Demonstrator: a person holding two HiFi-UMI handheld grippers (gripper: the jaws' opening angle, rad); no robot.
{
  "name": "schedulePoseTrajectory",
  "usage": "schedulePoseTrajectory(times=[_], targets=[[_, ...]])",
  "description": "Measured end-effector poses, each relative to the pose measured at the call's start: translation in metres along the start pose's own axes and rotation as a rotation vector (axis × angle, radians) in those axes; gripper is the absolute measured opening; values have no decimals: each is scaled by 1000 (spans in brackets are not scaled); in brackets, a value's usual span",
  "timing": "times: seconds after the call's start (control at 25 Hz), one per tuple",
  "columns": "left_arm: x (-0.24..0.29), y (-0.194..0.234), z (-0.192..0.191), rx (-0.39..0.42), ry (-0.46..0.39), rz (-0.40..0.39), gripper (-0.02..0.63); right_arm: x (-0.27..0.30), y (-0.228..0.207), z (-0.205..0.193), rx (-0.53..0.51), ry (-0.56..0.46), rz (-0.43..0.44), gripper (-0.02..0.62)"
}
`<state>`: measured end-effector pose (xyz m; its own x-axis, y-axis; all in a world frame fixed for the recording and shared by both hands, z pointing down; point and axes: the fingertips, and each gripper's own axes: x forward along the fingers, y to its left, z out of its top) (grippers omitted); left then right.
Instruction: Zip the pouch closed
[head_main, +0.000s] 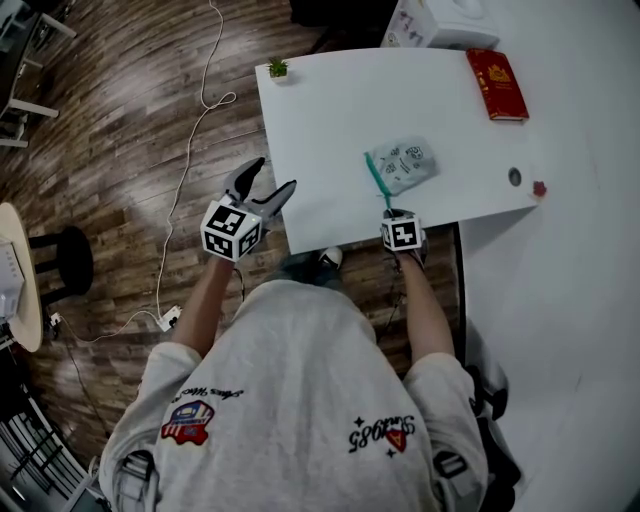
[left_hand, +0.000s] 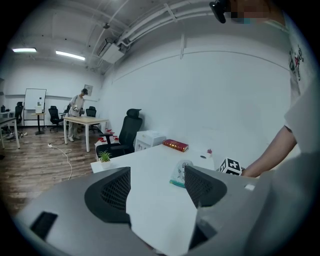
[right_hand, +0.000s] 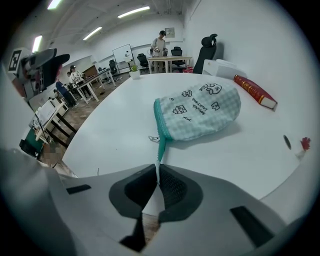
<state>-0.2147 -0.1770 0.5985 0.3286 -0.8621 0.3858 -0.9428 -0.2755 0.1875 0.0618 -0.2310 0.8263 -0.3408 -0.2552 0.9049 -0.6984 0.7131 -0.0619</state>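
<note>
A pale green checked pouch (head_main: 405, 165) with a teal zipper lies on the white table (head_main: 330, 110), near its front edge. The zipper's teal tail (right_hand: 160, 150) runs from the pouch (right_hand: 197, 112) toward me, and its small metal pull (right_hand: 154, 138) lies beside the tape at the pouch's corner. My right gripper (head_main: 388, 209) points steeply down at the table's front edge, and its jaws (right_hand: 156, 172) are shut on the end of that tail. My left gripper (head_main: 272, 180) hovers open and empty off the table's left edge; in the left gripper view the pouch (left_hand: 180, 174) shows beyond its jaws (left_hand: 155, 182).
A red book (head_main: 497, 84) lies at the table's far right, a small potted plant (head_main: 278, 68) at its far left corner, and a white box (head_main: 440, 20) behind. A small dark disc (head_main: 514, 177) and a red bit (head_main: 539, 188) sit right of the pouch. A cable (head_main: 190, 130) crosses the wooden floor.
</note>
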Motion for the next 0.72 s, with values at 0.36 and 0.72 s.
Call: schedulePoseTrajectory(times=[0.36,0.72], targets=[[7,-5,3,6,-4,-39,324,-28,-6,18,26,-100,-15,15],[24,-26,18,31,-22,-114,324,-83,-20,69,30,-294,-47,15]])
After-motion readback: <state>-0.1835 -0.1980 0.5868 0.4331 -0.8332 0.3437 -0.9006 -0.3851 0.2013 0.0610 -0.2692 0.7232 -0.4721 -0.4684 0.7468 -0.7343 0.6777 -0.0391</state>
